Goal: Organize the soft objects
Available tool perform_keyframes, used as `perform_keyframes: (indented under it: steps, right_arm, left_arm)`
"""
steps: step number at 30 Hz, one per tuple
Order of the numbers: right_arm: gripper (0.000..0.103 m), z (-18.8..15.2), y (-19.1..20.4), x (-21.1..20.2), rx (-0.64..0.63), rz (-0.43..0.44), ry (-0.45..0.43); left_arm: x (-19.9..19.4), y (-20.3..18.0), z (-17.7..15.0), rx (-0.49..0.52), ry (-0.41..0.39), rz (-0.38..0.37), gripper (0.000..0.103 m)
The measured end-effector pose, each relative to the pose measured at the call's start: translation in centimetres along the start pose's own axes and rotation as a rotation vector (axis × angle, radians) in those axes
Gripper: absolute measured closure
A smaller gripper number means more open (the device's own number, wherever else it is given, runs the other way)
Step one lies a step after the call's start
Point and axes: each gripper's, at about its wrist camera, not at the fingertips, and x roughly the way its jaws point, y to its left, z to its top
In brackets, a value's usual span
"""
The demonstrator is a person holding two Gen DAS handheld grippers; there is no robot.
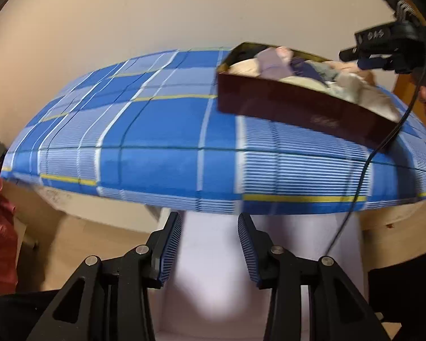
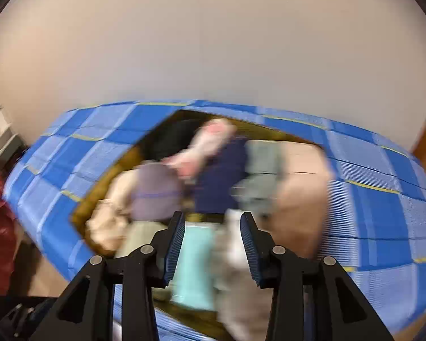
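Though gold lettering marks the box (image 1: 306, 108), blur hides it.

A home bedroom — blue plaid bedsheet (image 1: 162, 130), plain wall (image 1: 156, 14).

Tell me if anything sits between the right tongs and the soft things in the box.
Nothing visible does. The right tongs hang open directly over the box on the blue plaid cover, with only the blurred pale cloths below the jaws. The left tongs are off to the side.
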Motion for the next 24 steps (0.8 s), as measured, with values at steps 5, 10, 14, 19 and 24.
perform_keyframes:
  steps: [5, 10, 14, 19, 24]
  right_arm:
    - [0.053, -2.9, -0.6, -2.9, 0.042, 0.096, -0.028]
    - [0.029, -8.5, 1.6, -6.4, 0.094, 0.147, -0.047]
    - [0.008, -12.3, 2.7, -9.0, 0.131, 0.109, -0.051]
    - [0.0, -16.2, 3.9, -12.5, 0.156, 0.099, -0.065]
    - [0.0, -18.4, 5.2, -14.8, 0.14, 0.056, -0.071]
  left_arm:
    - [-1.5, -1.2, -0.1, 0.021, -0.001, -0.116, 0.061]
    - [-2.4, -2.2, -0.6, 0.072, -0.006, -0.076, 0.061]
    - [-4.3, -2.2, -1.4, 0.081, -0.024, -0.041, 0.061]
    - [-6.9, -2.2, -2.9, 0.068, -0.024, -0.03, 0.061]
    - [-8.9, -2.9, -4.1, 0.089, -0.01, -0.043, 0.061]
